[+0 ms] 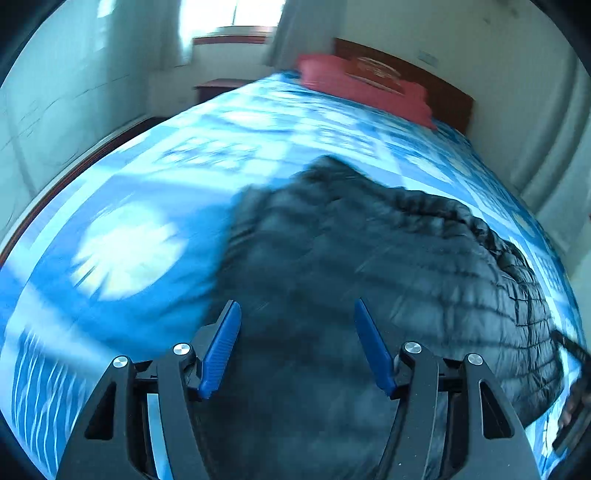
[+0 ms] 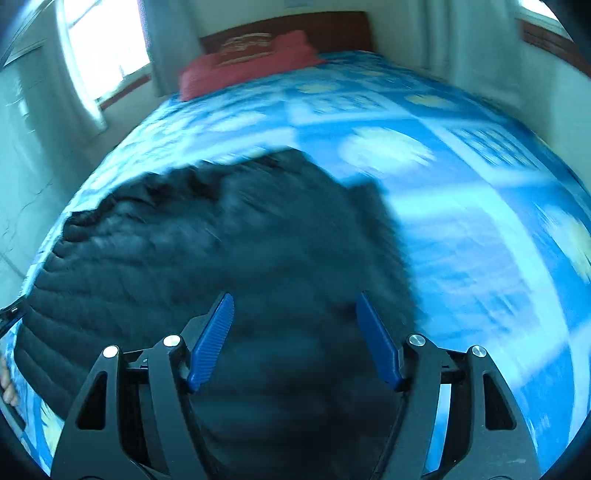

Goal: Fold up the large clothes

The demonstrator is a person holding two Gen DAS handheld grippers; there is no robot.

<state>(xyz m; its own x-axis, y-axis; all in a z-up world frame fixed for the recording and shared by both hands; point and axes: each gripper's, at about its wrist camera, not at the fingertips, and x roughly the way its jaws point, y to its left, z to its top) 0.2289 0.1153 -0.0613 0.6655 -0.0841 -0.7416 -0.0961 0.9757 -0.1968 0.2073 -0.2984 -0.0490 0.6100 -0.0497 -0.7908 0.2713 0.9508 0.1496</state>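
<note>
A black quilted puffer jacket lies bunched on a bed with a blue and white patterned cover. My left gripper is open and empty above the jacket's left part. The jacket also shows in the right wrist view. My right gripper is open and empty above its right part. Both views are motion-blurred. The right gripper shows at the right edge of the left wrist view.
A red pillow lies at the head of the bed by a dark wooden headboard. A window with curtains and a low wooden stand are beyond the bed's far left. Walls close both sides.
</note>
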